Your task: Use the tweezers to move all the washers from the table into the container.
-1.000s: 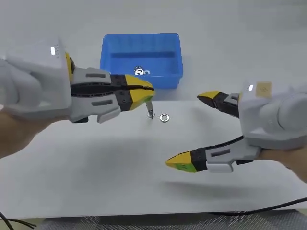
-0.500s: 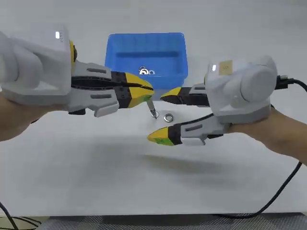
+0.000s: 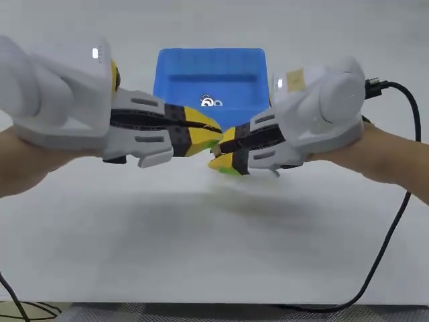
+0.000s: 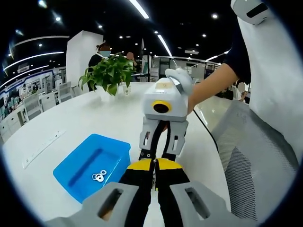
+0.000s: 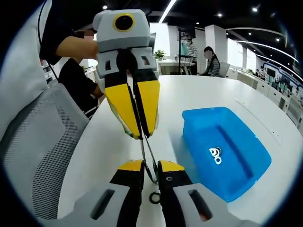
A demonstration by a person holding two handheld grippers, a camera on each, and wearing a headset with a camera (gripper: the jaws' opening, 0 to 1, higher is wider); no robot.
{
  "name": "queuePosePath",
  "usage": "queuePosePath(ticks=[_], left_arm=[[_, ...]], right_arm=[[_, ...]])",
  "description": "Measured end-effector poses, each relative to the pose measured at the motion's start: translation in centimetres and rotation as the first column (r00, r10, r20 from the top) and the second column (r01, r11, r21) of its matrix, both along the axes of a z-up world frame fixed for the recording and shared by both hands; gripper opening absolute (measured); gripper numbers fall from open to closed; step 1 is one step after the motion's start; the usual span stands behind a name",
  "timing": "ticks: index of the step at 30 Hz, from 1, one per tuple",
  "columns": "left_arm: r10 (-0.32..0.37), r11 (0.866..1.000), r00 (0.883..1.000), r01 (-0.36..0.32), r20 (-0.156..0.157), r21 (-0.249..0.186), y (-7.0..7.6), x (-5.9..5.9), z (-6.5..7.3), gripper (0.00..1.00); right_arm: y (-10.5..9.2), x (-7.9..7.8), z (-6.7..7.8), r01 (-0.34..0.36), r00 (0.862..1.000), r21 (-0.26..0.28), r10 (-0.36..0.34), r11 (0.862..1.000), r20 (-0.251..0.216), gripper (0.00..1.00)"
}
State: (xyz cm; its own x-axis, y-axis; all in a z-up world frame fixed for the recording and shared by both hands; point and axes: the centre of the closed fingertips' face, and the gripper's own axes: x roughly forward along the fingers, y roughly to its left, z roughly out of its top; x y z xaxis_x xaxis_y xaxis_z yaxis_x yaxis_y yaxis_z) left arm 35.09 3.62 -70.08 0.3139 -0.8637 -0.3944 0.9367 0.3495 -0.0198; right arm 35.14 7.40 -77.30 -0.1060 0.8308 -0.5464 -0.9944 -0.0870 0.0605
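right gripper view — washer (image 5: pixel 155 197) lies between right claw (image 5: pixel 151 166) jaws, near tweezers (image 5: pixel 147 151) tips.

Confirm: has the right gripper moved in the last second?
Yes. Against the blue container, the right gripper has swung left, from off its right side to in front of its middle, meeting the left gripper.

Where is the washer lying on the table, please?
In the right gripper view, the washer shows between the right gripper's fingers, below the tweezers, left of the container.
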Motion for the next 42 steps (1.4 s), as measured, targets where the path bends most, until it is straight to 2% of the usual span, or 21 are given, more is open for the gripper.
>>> queuePosePath(ticks=[2,6,9,11,13,14,16,18,20,24,26,29,35,37,42], left_arm=[[-0.005,1.0,1.0,0.005,0.002,0.005,-0.2,-0.1,0.0,0.05],[-0.006,1.0,1.0,0.006,0.003,0.009,-0.5,-0.1,0.0,0.05],[-0.001,1.0,1.0,0.001,0.002,0.009,-0.6,0.0,-0.1,0.05],[0.004,1.0,1.0,-0.004,-0.007,0.008,-0.8,0.0,-0.2,0.06],[0.019,1.0,0.999,-0.019,-0.033,0.008,-0.7,0.0,-0.5,0.07],[0.022,1.0,0.999,-0.021,-0.031,0.013,-0.7,0.0,-0.6,0.08],[0.018,1.0,0.999,-0.018,-0.031,0.023,-0.6,-0.2,-0.9,0.13],[0.017,0.999,1.0,-0.017,-0.005,0.041,-0.3,-0.4,-1.1,0.17],[0.033,0.999,0.999,-0.033,-0.015,0.029,0.1,-0.4,-0.9,0.21],[0.078,0.997,0.997,-0.077,-0.009,0.007,0.6,-0.2,-0.2,0.28],[0.093,0.996,0.995,-0.093,0.025,-0.01,0.9,0.0,0.4,0.35],[0.109,0.994,0.994,-0.109,0.031,-0.018,1.1,0.1,0.9,0.45],[0.112,0.993,0.992,-0.111,0.059,-0.032,1.3,-0.6,1.8,0.56],[0.12,0.992,0.991,-0.117,0.052,-0.056,1.4,-0.9,2.2,0.6],[0.143,0.989,0.987,-0.139,0.068,-0.055,2.2,-1.2,2.4,0.67]], right_arm=[[0.0,-0.2,0.0,-0.021,1.0,-0.005,0.021,1.0,0.001,0.12],[-0.1,-0.3,0.0,-0.07,0.996,-0.017,0.071,0.997,0.062,0.1],[-0.2,-0.3,0.0,-0.064,0.996,-0.011,0.064,0.998,0.067,0.09],[-0.3,-0.4,0.0,-0.062,0.995,-0.006,0.062,0.998,0.079,0.09],[-0.3,-0.4,0.0,-0.056,0.995,-0.001,0.056,0.998,0.083,0.09],[-0.3,-0.4,0.0,-0.056,0.995,0.001,0.055,0.998,0.084,0.09],[-0.1,-0.5,0.1,-0.033,0.998,0.018,0.032,0.999,0.061,0.09],[-0.2,-0.4,0.2,-0.019,0.998,0.027,0.018,0.999,0.057,0.09],[-0.3,-0.3,0.2,-0.011,0.998,0.028,0.009,1.0,0.055,0.09],[-0.3,-0.4,0.6,-0.005,0.998,0.033,0.003,0.999,0.056,0.09],[-0.2,-0.4,1.1,0.001,0.998,0.043,-0.003,0.999,0.055,0.09],[-0.1,-0.4,1.6,0.007,0.998,0.052,-0.01,0.999,0.056,0.09],[0.1,-0.7,2.6,0.01,0.998,0.06,-0.013,0.998,0.059,0.09],[0.2,-0.8,3.2,0.009,0.998,0.064,-0.013,0.998,0.068,0.09],[0.4,-0.9,4.8,0.009,0.996,0.079,-0.016,0.997,0.087,0.09]])
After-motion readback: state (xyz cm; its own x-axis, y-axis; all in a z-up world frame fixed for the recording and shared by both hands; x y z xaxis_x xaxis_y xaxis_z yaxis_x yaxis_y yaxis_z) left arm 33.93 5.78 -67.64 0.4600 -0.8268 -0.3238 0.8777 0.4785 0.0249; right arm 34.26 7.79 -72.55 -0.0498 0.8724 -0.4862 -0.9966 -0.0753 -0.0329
